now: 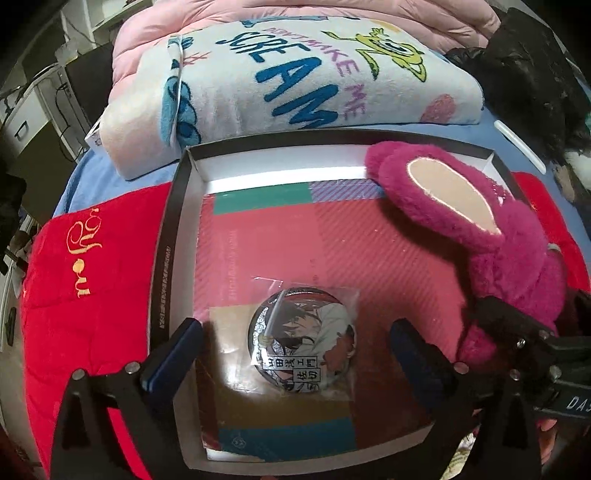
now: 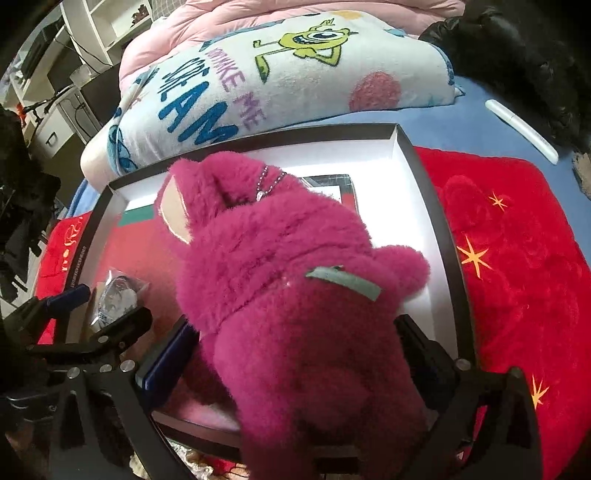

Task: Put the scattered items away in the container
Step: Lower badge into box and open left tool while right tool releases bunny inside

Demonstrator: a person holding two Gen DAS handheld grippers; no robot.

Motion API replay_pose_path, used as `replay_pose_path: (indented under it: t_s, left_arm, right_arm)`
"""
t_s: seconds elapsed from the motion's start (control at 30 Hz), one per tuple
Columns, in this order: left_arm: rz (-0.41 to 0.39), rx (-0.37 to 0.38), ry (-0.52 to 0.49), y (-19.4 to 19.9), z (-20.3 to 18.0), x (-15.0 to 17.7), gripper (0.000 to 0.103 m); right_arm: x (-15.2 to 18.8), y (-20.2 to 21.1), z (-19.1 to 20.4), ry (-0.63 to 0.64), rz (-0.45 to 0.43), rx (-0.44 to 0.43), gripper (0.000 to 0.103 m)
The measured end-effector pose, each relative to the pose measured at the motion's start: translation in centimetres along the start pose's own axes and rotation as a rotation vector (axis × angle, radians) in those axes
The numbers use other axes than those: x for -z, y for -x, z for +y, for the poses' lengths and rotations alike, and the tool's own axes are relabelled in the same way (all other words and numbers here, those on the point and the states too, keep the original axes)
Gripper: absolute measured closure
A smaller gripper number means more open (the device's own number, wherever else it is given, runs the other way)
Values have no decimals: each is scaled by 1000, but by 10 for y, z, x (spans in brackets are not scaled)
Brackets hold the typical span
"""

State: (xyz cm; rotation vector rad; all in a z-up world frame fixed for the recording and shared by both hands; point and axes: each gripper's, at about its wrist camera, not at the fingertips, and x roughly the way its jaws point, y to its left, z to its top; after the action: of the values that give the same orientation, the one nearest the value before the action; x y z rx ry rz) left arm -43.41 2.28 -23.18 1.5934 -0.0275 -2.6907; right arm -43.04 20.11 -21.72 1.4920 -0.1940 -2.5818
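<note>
reaching down over the near edge of the box [image 1: 164,258], the left tool [image 1: 295,350] stands released, its dark blue pads wide on either side of a round badge [image 1: 301,334] sealed in a clear sleeve, touching neither edge of it. the badge lies flat inside the box on a red card sheet [image 1: 314,243] with green, purple and blue bands that covers most of the white floor. just to its right, the right tool [image 2: 295,343] is likewise spread wide, with the magenta plush bear [image 2: 295,295] lying between its pads inside the same box; the fur bulges close to both pads, but no squeeze shows. the bear's ear with a beige inner patch points toward the far wall, and a bead chain [image 2: 271,181] hangs at its head. beyond the bear, a dark-framed flat item [image 2: 334,184] rests at the far right corner of the box. the box sits on a red cushion [image 2: 517,258] with gold stars, on a blue bed. farther back lie a folded cartoon blanket [image 1: 295,74], a pink quilt [image 1: 332,11] and a white pen [image 2: 521,129].
</note>
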Motion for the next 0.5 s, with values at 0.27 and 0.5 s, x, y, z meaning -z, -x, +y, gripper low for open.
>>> replay_pose_path:
  t_s: [0.27,0.5]
  left_arm:
    - [-57,9,-23,41,0,-13,0]
    - [-147,21,8,118,11,-11,0]
  right_arm:
    - [-6,22,2,-11,-3,-13,0]
    - [-17,80,11,-24,-74,-40,0]
